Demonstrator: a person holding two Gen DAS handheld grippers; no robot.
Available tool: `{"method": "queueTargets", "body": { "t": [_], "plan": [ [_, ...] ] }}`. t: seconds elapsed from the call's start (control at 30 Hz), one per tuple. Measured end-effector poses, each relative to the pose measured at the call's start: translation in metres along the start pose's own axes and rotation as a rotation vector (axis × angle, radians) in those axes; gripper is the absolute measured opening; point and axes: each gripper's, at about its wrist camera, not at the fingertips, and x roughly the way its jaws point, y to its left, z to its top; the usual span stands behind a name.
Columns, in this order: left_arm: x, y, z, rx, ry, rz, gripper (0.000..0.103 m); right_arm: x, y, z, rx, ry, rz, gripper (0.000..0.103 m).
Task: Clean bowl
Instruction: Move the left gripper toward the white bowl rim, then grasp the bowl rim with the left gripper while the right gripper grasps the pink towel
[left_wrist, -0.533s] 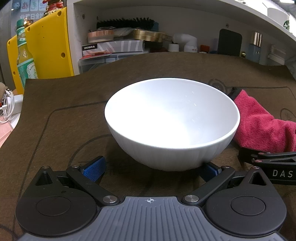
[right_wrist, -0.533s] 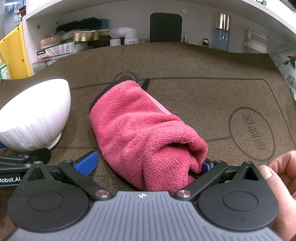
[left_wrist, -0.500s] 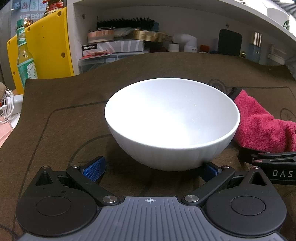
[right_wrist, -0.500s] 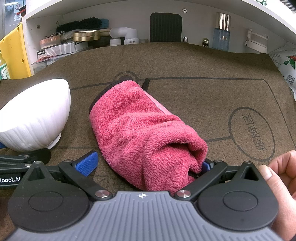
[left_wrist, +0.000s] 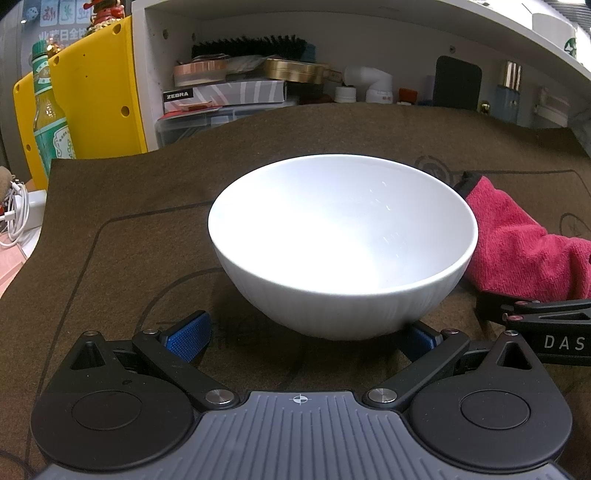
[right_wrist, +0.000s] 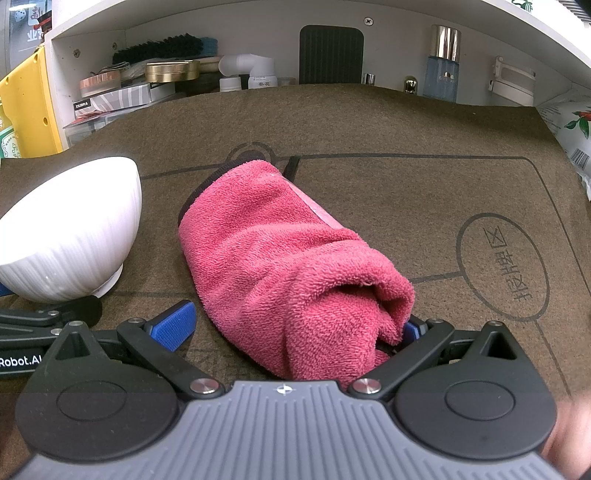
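A white ribbed bowl (left_wrist: 343, 240) stands upright and empty on the brown mat (left_wrist: 122, 229), right in front of my left gripper (left_wrist: 304, 335). That gripper is open, its blue pads (left_wrist: 188, 336) low on either side of the bowl's foot and clear of it. To the right of the bowl (right_wrist: 74, 236) lies a crumpled pink towel (right_wrist: 288, 266). My right gripper (right_wrist: 291, 326) is open around the towel's near end; the left pad (right_wrist: 173, 325) stands apart from the cloth, and the right pad is half hidden behind it. The towel (left_wrist: 524, 251) also shows beside the bowl.
A white shelf (right_wrist: 258, 22) at the back holds boxes, a brush, tins and bottles. A yellow panel (left_wrist: 96, 92) and a green bottle (left_wrist: 48, 122) stand at the far left, with a white cable (left_wrist: 18, 214) below. A printed packet (right_wrist: 576, 133) lies at the right edge.
The person's fingers at the right edge of the right wrist view have dropped lower, nearly out of the frame. Bowl, towel and both grippers have kept still.
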Motion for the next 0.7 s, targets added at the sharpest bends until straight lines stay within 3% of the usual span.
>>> {"method": "queueTargets", "body": {
  "t": [0.2, 0.33, 0.47, 0.53, 0.63, 0.7],
  "plan": [
    [-0.011, 0.007, -0.008, 0.012, 0.088, -0.043, 0.103, 0.000, -0.001, 0.000, 0.000, 0.000, 0.000, 0.103],
    [-0.025, 0.027, -0.010, -0.034, 0.111, -0.153, 0.103, 0.001, -0.001, 0.001, 0.000, 0.000, 0.000, 0.103],
    [-0.039, 0.058, -0.005, -0.196, 0.116, -0.241, 0.103, 0.002, -0.003, 0.001, 0.000, 0.000, 0.000, 0.103],
    [-0.039, 0.066, 0.004, -0.237, 0.106, -0.245, 0.103, 0.002, -0.005, 0.000, -0.002, 0.000, 0.006, 0.103],
    [-0.030, 0.067, 0.013, -0.266, 0.118, -0.225, 0.103, 0.000, -0.008, -0.001, -0.030, -0.001, 0.053, 0.103],
    [-0.017, 0.060, 0.021, -0.256, 0.146, -0.245, 0.103, -0.003, -0.013, -0.003, -0.035, -0.011, 0.152, 0.103]
  ]
}}
